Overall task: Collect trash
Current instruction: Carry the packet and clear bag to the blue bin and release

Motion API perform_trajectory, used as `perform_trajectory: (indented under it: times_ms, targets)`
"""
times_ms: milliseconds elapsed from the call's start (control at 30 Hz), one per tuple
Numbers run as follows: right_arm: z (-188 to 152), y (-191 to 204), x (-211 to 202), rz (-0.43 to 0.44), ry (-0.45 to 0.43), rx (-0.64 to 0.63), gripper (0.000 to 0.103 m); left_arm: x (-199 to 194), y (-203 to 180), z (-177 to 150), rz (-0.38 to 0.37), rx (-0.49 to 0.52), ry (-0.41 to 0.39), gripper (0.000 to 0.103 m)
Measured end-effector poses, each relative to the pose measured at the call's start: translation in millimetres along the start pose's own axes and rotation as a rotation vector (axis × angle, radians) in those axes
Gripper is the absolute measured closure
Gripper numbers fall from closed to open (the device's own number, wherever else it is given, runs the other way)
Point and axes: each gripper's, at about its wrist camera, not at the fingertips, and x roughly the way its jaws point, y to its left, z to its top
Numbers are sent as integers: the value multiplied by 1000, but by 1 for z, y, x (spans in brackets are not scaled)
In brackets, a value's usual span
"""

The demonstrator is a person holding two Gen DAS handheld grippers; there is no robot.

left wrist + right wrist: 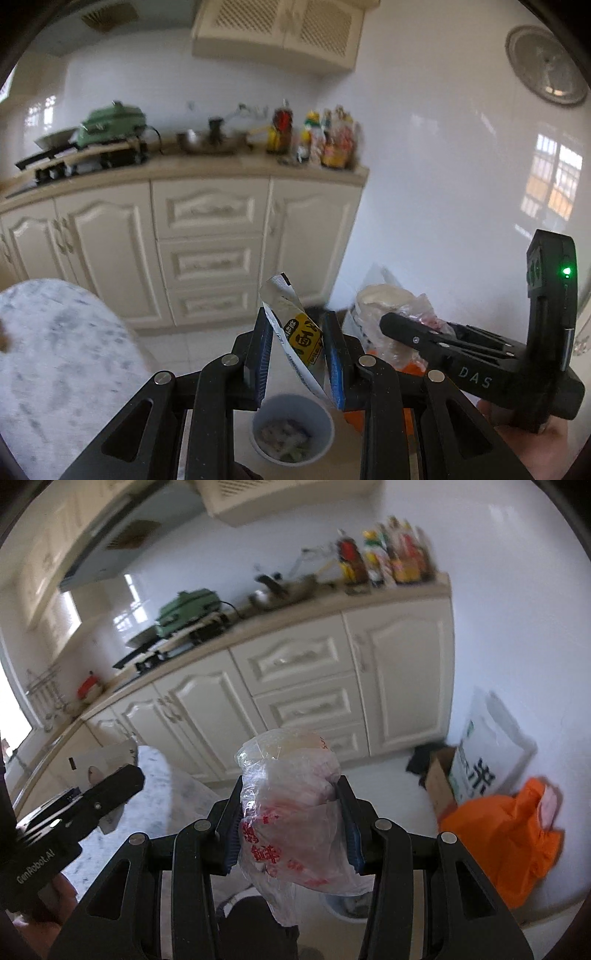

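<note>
The left gripper (295,350) is nearly closed, pinching a foil wrapper (295,332), with a small bin (325,424) on the floor at its six o'clock. At its three o'clock, the right gripper (291,827), partly open, clamps a crumpled plastic bag (291,812).

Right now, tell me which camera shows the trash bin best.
The left wrist view: the trash bin sits open below the gripper, its rim and the scraps inside visible. The right wrist view shows only a sliver of its rim, hidden behind the plastic bag.
</note>
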Motion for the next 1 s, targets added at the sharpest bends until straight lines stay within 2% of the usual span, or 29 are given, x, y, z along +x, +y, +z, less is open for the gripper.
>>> perform_trajectory:
  times_ms: [133,567,633,700,767,800,833,867,933,1000]
  targets:
    - [-10,-31,27,-17,51,64,58,56,-3,9,-25,3,99,80]
    - [-56,-108,129,-36,263,255,56,246,-12,28,-19,-33,393,79]
    - [-65,-120,142,-32,294,296,54,263,-14,27,-10,-33,413,72]
    - [-72,-129,148,-27,306,333,49,279,-18,29,21,-13,432,48]
    - [-75,-134,150,-23,306,353,35,286,-22,28,55,3,424,29]
    - [-77,-136,149,-34,304,364,23,290,-23,31,79,3,417,21]
    - [-77,-139,147,-49,297,372,15,289,-25,28,91,0,418,16]
    - [-76,-141,147,-56,291,379,13,292,-25,30,101,-7,422,7]
    - [-76,-145,145,-66,284,398,0,292,-28,30,120,-15,408,5]
    - [-75,-148,142,-93,287,410,0,293,-33,36,120,-22,402,5]
